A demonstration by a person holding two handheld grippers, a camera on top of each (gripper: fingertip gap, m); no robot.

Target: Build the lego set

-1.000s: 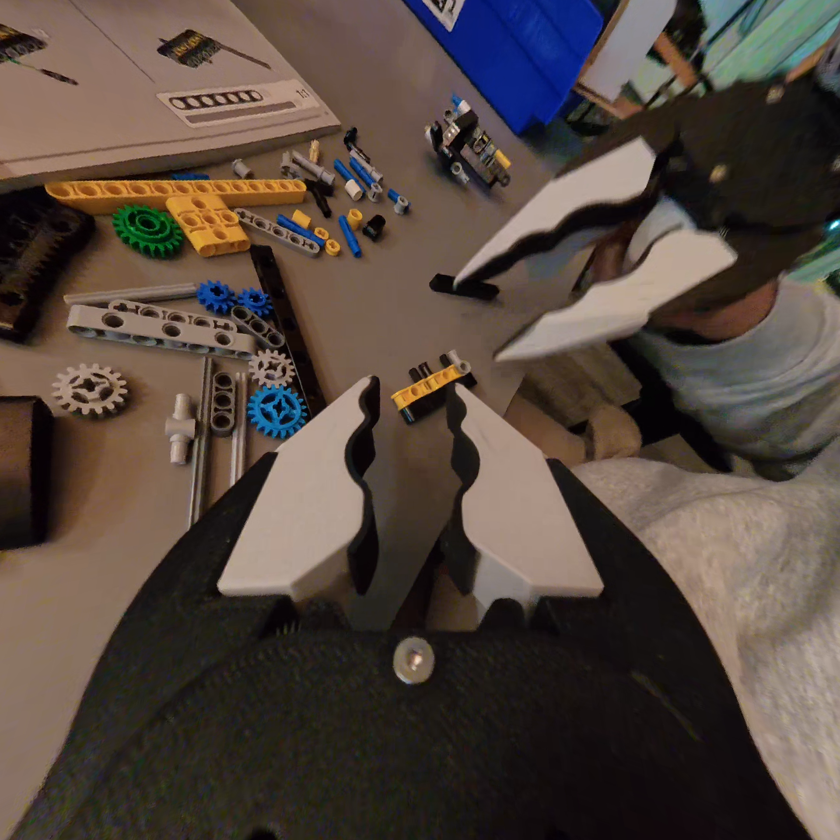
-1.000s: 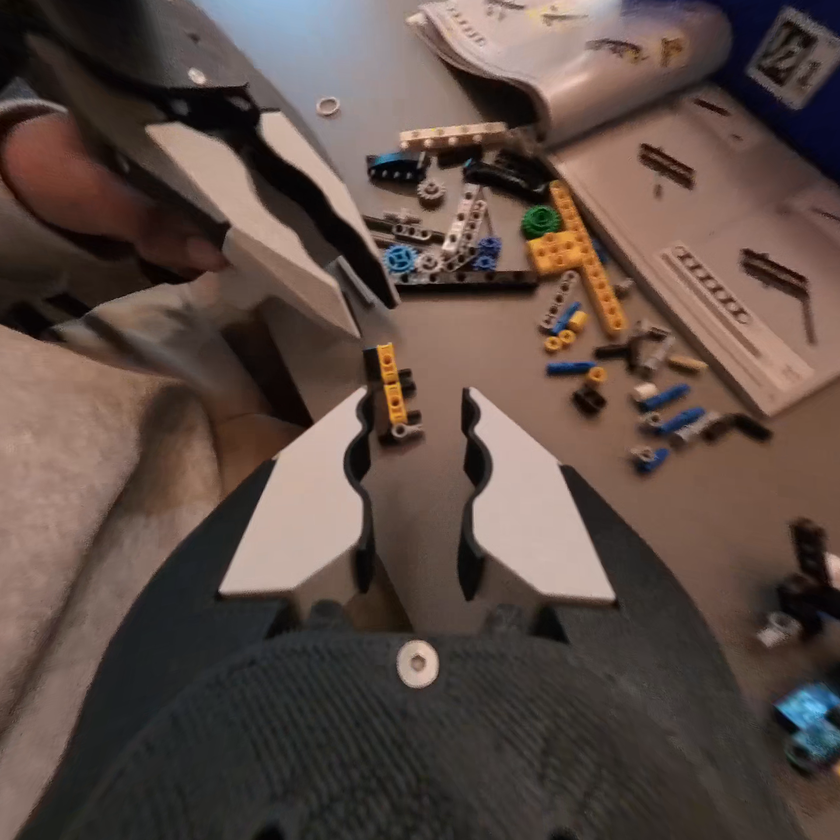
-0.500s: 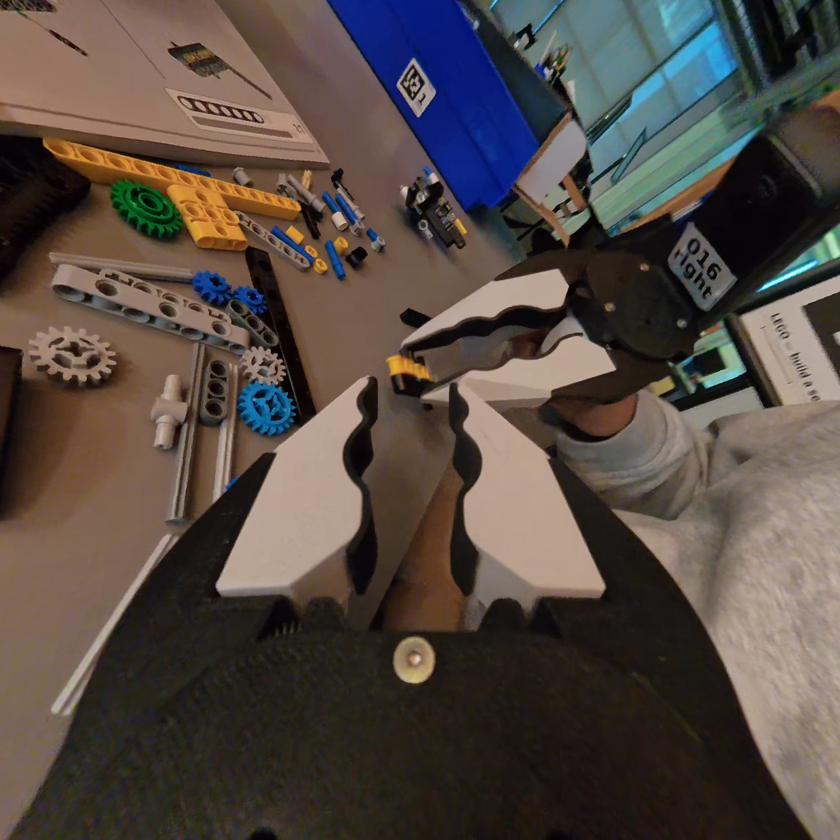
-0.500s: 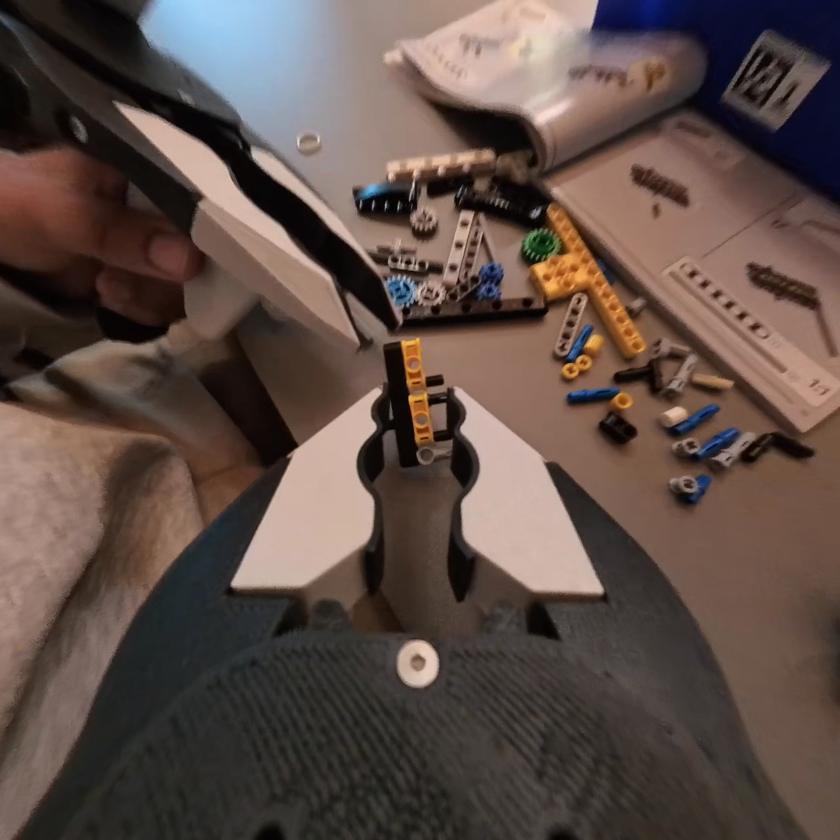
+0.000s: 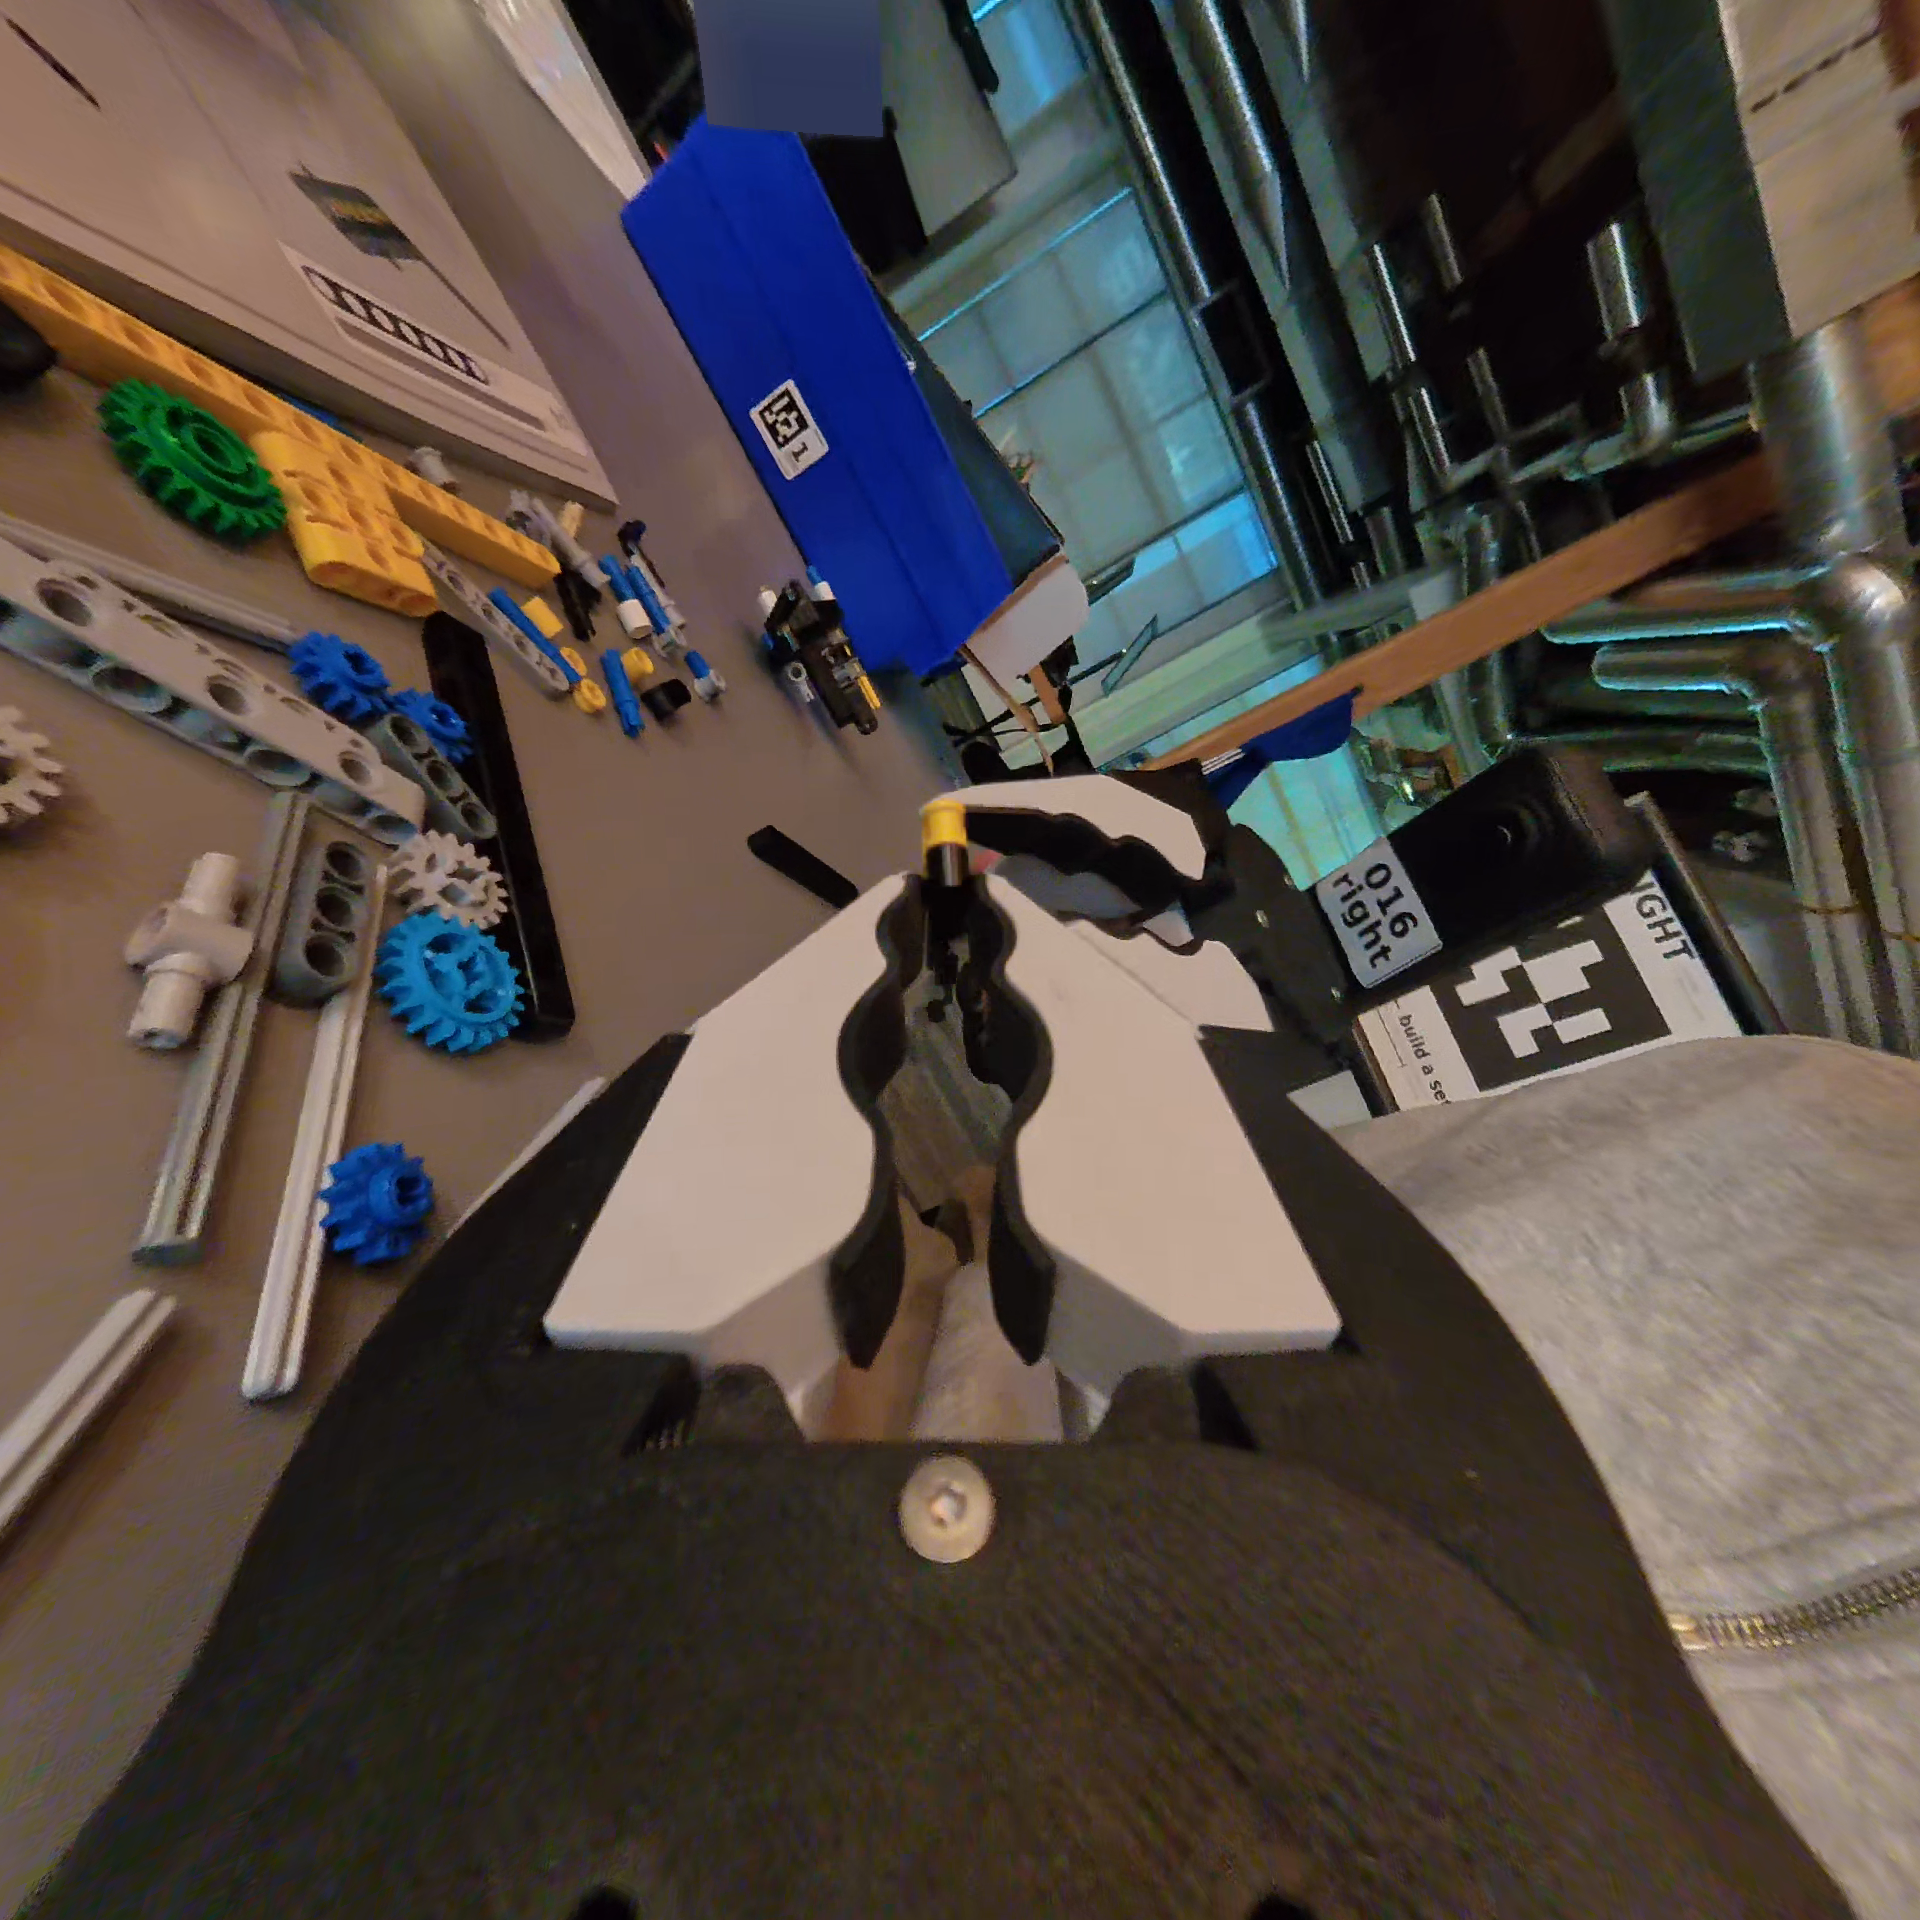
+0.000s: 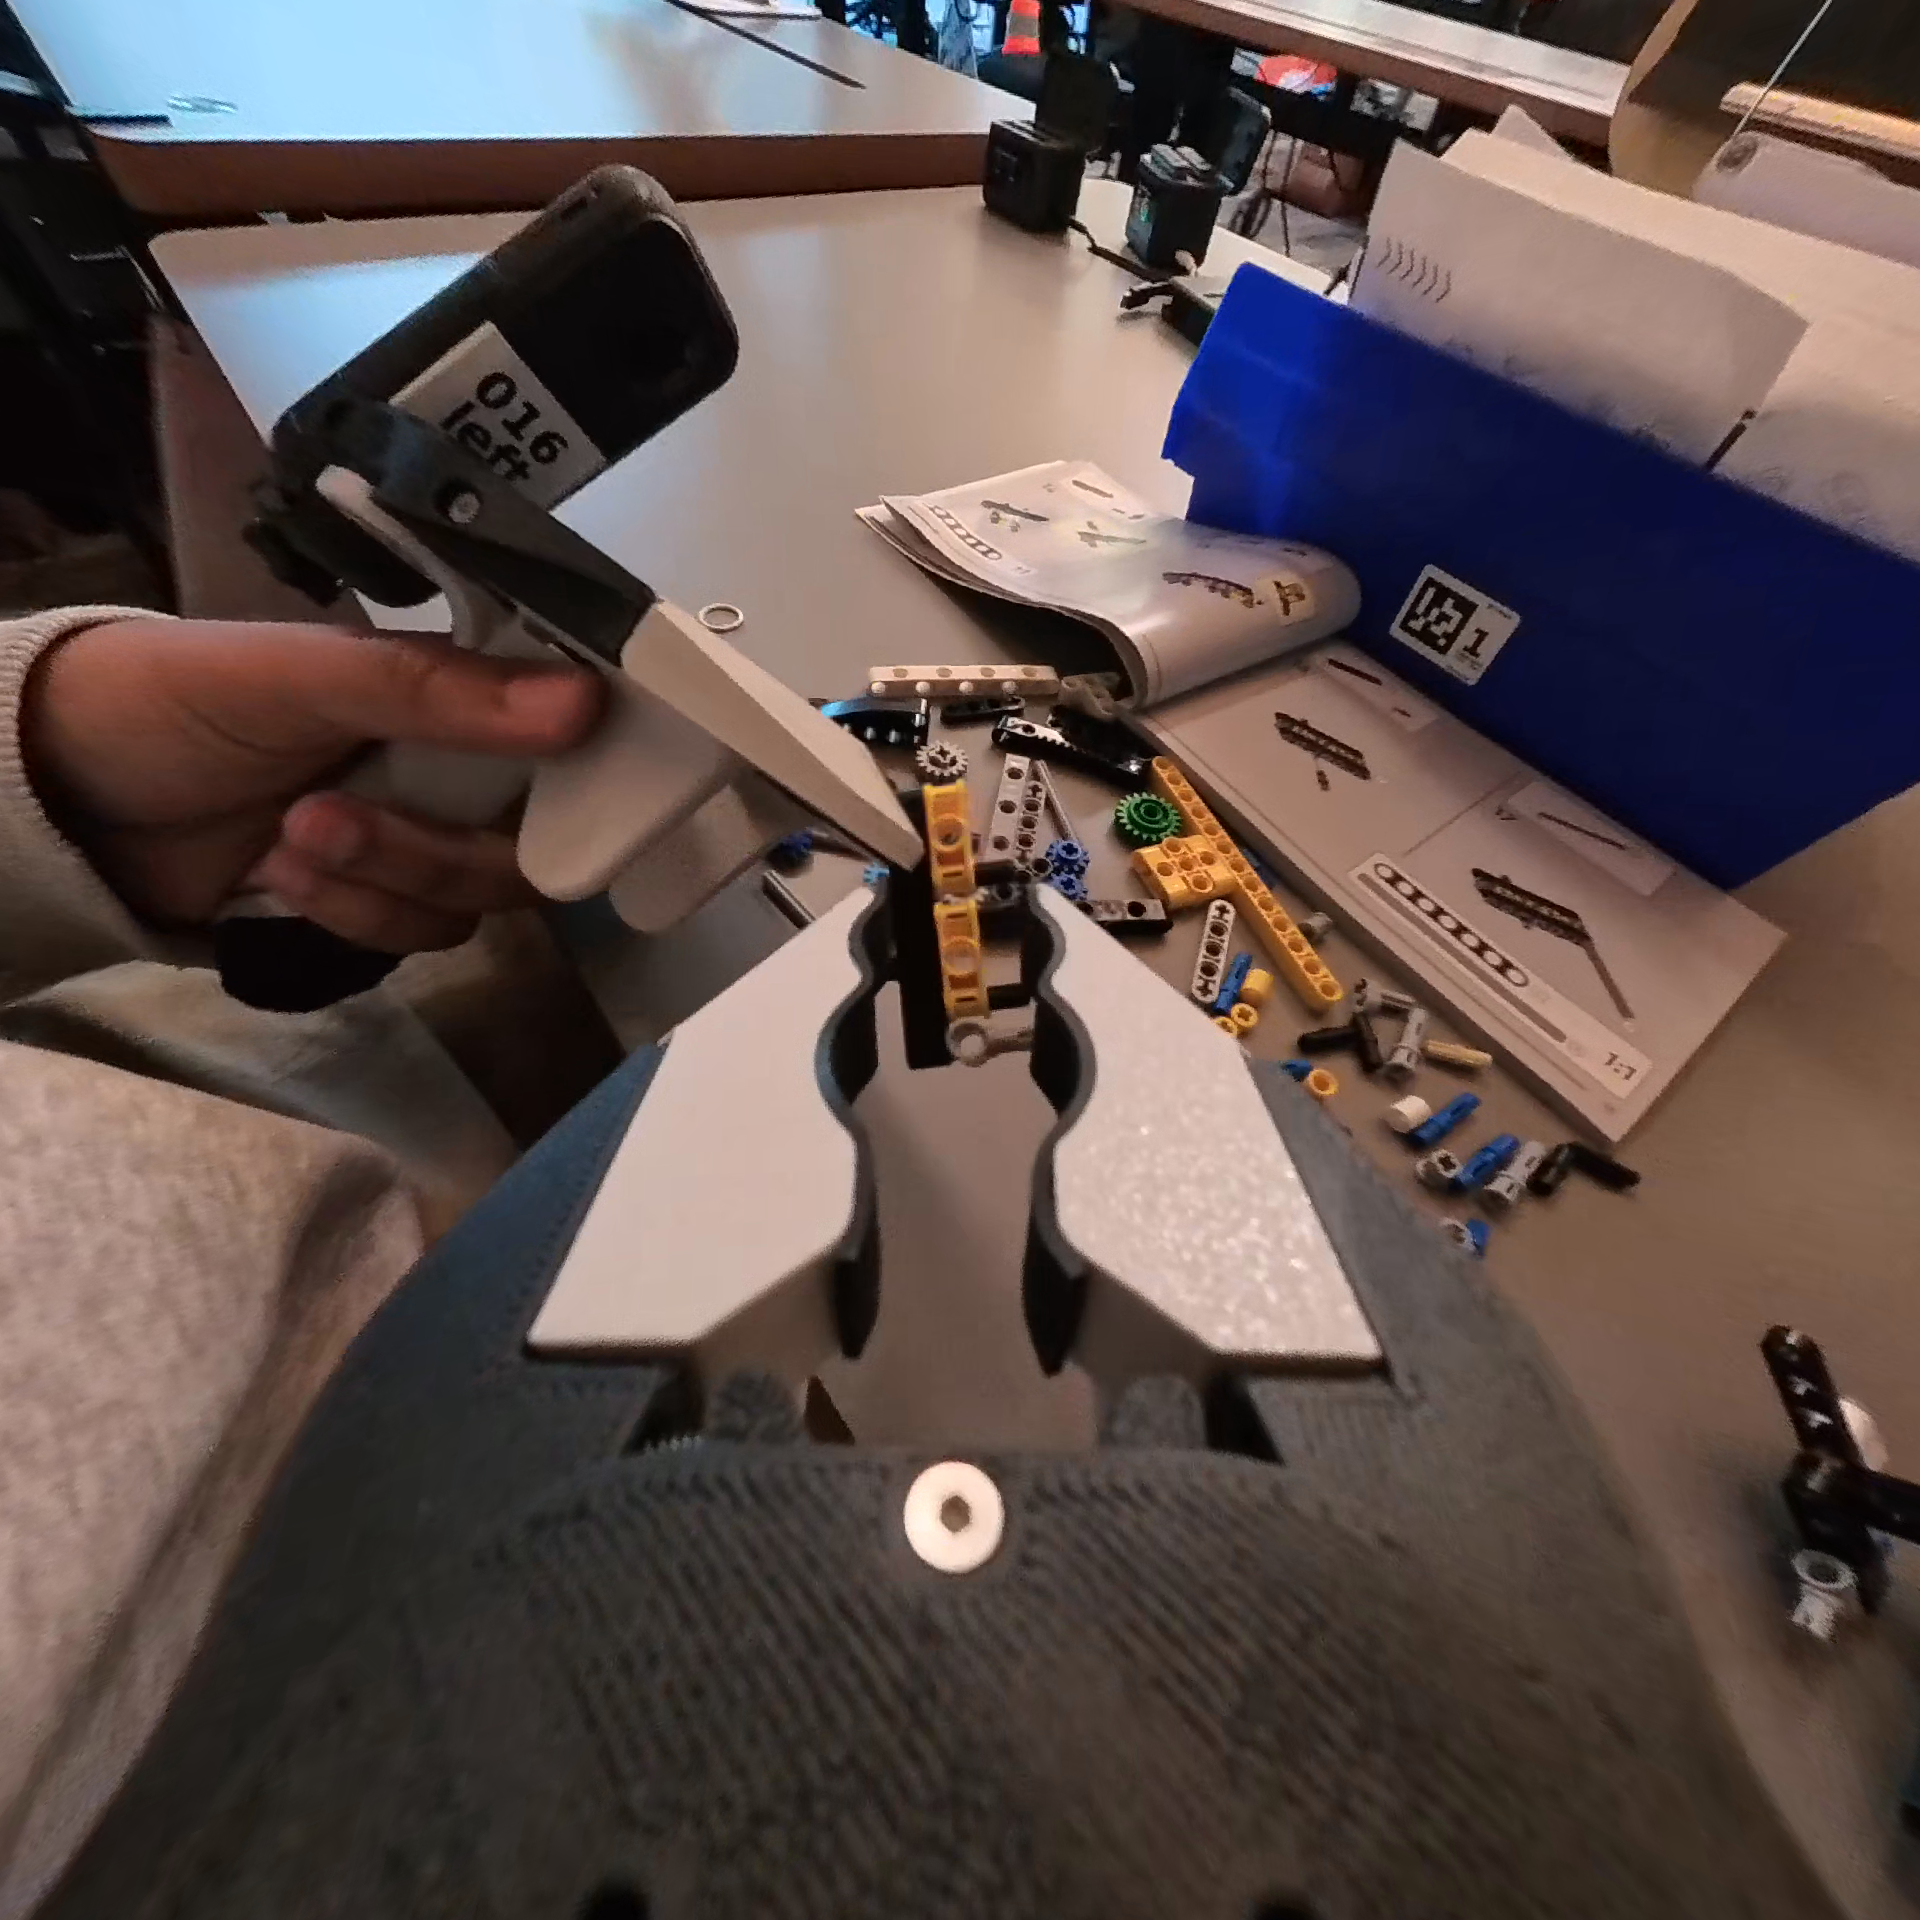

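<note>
A small yellow-and-black lego assembly (image 6: pixel 961 956) is held up off the grey table (image 6: pixel 935 343). My right gripper (image 6: pixel 956 909) is shut on its lower part, with a grey pin end showing between the fingers. My left gripper (image 5: pixel 940 894) is shut on the other end, and a yellow tip of the assembly (image 5: pixel 941 829) sticks out past its fingertips. In the right wrist view the left gripper (image 6: pixel 899 847) comes in from the left, held by a hand, and meets the top of the assembly. In the left wrist view the right gripper (image 5: pixel 987 847) comes in from the right.
Loose parts lie on the table: a green gear (image 5: pixel 192 457), yellow beams (image 5: pixel 343 509), blue gears (image 5: pixel 447 982), grey beams (image 5: pixel 208 675), a black beam (image 5: pixel 499 821), small pins (image 6: pixel 1455 1132). An open instruction booklet (image 6: pixel 1455 883), a blue bin (image 6: pixel 1558 623) and a black sub-assembly (image 6: pixel 1829 1486) stand nearby.
My right gripper closed on the assembly and lifted it off the table. My left gripper came up to it and closed on its far end. Both cameras now tilt upward.
</note>
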